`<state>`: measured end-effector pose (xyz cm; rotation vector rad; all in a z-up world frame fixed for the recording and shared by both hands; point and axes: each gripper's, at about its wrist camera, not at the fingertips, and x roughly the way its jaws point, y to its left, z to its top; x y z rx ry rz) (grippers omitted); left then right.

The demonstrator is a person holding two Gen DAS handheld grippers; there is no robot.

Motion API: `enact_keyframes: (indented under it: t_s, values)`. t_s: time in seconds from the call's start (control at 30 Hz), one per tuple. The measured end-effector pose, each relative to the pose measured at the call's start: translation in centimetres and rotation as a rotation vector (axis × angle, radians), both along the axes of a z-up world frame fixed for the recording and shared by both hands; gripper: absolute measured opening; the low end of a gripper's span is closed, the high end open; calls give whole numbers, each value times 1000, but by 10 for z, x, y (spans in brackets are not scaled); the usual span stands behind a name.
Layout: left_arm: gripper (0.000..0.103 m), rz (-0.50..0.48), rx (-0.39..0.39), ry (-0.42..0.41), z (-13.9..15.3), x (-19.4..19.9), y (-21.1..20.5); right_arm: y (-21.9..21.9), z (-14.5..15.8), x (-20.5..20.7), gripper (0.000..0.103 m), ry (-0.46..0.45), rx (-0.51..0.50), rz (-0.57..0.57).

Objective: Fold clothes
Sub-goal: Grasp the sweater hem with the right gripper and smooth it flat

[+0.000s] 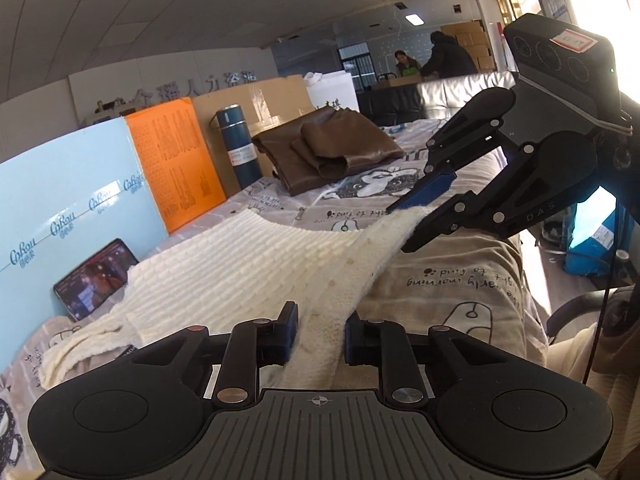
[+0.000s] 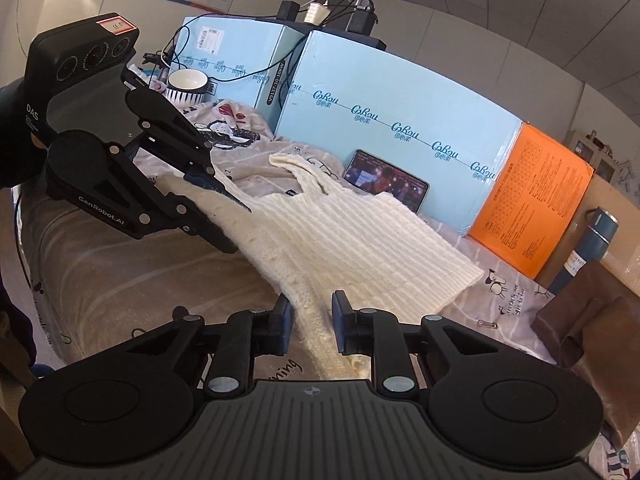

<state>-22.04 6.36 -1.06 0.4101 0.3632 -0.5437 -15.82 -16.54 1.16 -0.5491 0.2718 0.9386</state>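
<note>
The cream knitted vest [image 1: 248, 256] lies spread on a printed bedsheet [image 1: 448, 280], its shoulder straps [image 2: 298, 170] towards the pale blue boxes [image 2: 384, 120] and its hem edge lifted towards the two tools.

Left gripper [image 1: 321, 334]: the jaws stand narrowly apart with a fold of the vest's ribbed hem running between them; the fabric fills the gap and both pads appear to press on it. In the right wrist view the same tool [image 2: 230, 216] is seen from the side, its fingers closed onto the vest's edge and holding it off the sheet.

Right gripper [image 2: 310, 320]: the jaws are set close, with a strip of the hem passing between the blue pads; the cloth is gripped. In the left wrist view this tool [image 1: 404, 220] pinches the raised corner of the vest.

Surroundings: a phone [image 2: 386, 186] with a lit screen leans against the blue boxes just beyond the vest. An orange box [image 2: 528, 208] stands beside them, then a dark blue flask [image 1: 238, 144]. A folded brown garment [image 1: 326, 148] rests further along the bed, well apart from the vest. A striped bowl [image 2: 187, 86] sits near the far box.
</note>
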Motion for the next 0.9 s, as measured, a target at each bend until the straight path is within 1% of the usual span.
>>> enact_keyframes:
  t_s: [0.07, 0.17, 0.2, 0.23, 0.27, 0.3, 0.33, 0.37, 0.4, 0.43, 0.47, 0.57, 0.63, 0.67, 0.73, 0.8, 0.9]
  values:
    - [21, -23, 27, 18, -3, -1, -5, -3, -1, 0, 19, 14, -5, -6]
    - [23, -43, 67, 54, -10, -3, -9, -6, -14, -2, 19, 77, -38, -3]
    - [24, -40, 63, 60, -10, -3, -9, -7, -19, -2, 19, 103, -45, 0]
    - [28, -38, 58, 66, -11, -4, -8, -8, -24, -3, 20, 130, -52, 3]
    - [31, -37, 50, 71, -11, -4, -7, -11, -25, -4, 25, 142, -36, 6]
    - [39, -48, 15, 73, -8, -7, -4, -15, -24, -6, 30, 157, -10, 15]
    - [51, -66, -36, 73, -4, -10, 0, -18, -22, -6, 43, 182, 16, 31]
    - [58, -84, -88, 72, 1, -14, 5, -23, -18, -7, 52, 199, 51, 53]
    - [70, -98, -145, 62, 5, -18, 10, -26, -15, -8, 55, 211, 92, 80]
    - [74, -97, -209, 40, 10, -24, 16, -30, -11, -9, 59, 223, 134, 107]
    - [75, -90, -269, 17, 13, -29, 23, -33, -8, -8, 63, 241, 180, 137]
    - [76, 42, -396, -61, 19, -42, 42, -40, 2, -3, 72, 293, 320, 225]
    - [78, 164, -496, -98, 20, -52, 59, -40, 6, 3, 76, 316, 387, 270]
    - [79, 228, -550, -111, 20, -57, 69, -38, 6, 7, 80, 328, 414, 276]
    - [86, 363, -648, -141, 20, -69, 89, -32, 6, 15, 82, 350, 455, 268]
    - [87, 491, -725, -159, 17, -83, 108, -28, 4, 22, 84, 381, 499, 254]
    - [90, 657, -795, -164, 13, -105, 131, -20, -2, 30, 85, 415, 530, 234]
